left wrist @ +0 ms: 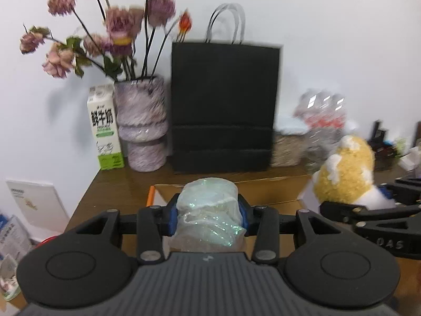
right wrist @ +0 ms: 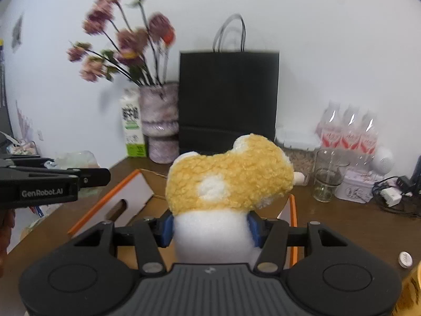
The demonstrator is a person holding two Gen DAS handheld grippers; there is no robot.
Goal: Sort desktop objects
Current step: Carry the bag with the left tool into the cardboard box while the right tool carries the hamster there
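Both grippers are loaded rn: the left gripper is pinching a crinkly shiny plastic bundle between its blue pads, center-bottom of its frame, and the right gripper is clamped on the white base of a yellow plush toy, mid-frame in its view. Looks like the carry step of the sort imo, w/ both items held up over the open cardboard box on the brown desk. Next prob means lining up over the box, then letting go w/o bumping the vase or black paper bag behind it.
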